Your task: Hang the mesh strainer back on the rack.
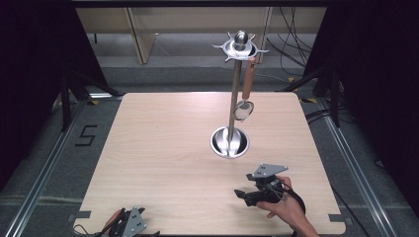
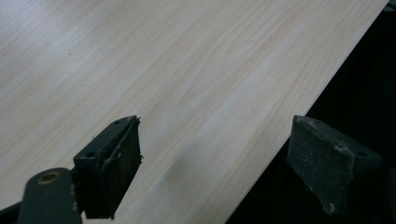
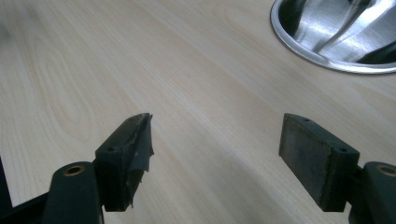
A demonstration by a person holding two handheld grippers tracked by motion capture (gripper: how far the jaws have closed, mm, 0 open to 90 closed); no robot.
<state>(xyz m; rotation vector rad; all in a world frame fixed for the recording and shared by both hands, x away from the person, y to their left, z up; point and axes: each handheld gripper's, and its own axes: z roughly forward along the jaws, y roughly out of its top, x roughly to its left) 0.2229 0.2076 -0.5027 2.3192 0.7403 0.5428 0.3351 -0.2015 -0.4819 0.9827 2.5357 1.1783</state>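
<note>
A steel utensil stand (image 1: 231, 103) rises from a round dish base (image 1: 230, 142) on the wooden table (image 1: 163, 163); its base rim (image 3: 327, 51) shows at the top right of the right gripper view. A small strainer with a brown handle (image 1: 245, 96) hangs from the stand's top ring (image 1: 240, 48). My right gripper (image 1: 243, 195) is held by a hand near the front right, below the base, open over bare wood (image 3: 215, 140). My left gripper (image 1: 129, 224) sits at the table's front left edge, open and empty (image 2: 212, 158).
The table's front edge (image 2: 299, 116) runs right under my left gripper, with dark floor beyond it. Cables (image 1: 291, 47) lie on the floor behind the table. Dark curtains flank both sides. Bare wood lies across the middle and left.
</note>
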